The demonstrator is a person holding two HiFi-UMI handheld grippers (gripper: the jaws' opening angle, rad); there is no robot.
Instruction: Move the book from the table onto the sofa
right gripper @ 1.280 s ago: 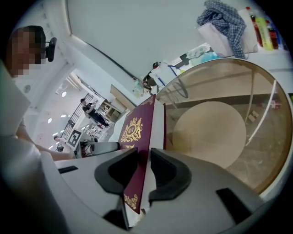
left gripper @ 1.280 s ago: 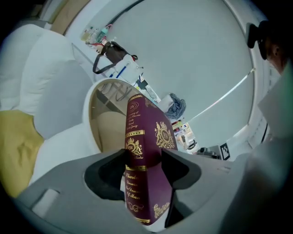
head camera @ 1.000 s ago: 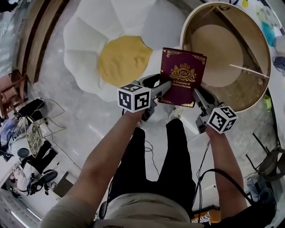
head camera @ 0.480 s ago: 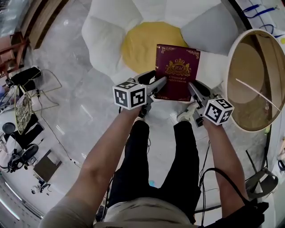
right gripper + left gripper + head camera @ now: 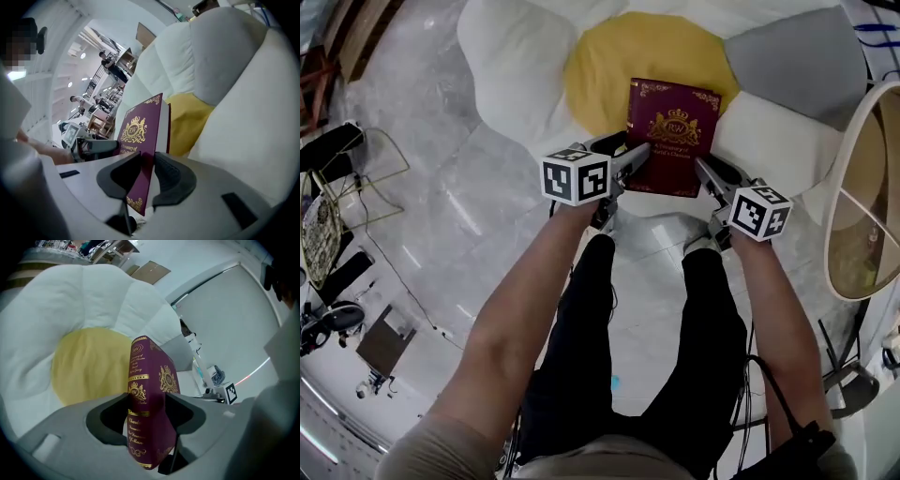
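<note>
A maroon book (image 5: 668,138) with gold lettering is held flat between both grippers, above the near edge of the flower-shaped sofa (image 5: 520,56) and its yellow centre cushion (image 5: 633,56). My left gripper (image 5: 636,159) is shut on the book's spine edge; the spine (image 5: 140,413) stands between its jaws in the left gripper view. My right gripper (image 5: 703,172) is shut on the book's lower right corner, where the cover (image 5: 140,140) is pinched between the pads. The sofa's white petals (image 5: 243,117) and yellow cushion (image 5: 86,364) lie just beyond the book.
A grey petal cushion (image 5: 797,52) lies at the upper right of the sofa. The round wooden table (image 5: 867,202) is at the right edge. Cables, stands and gear (image 5: 337,234) crowd the floor at the left. The person's legs (image 5: 647,347) stand just before the sofa.
Both grippers have carried the book away from the round table, leftward and down, until it hangs over the sofa's near edge. The grip on the book is unchanged.
</note>
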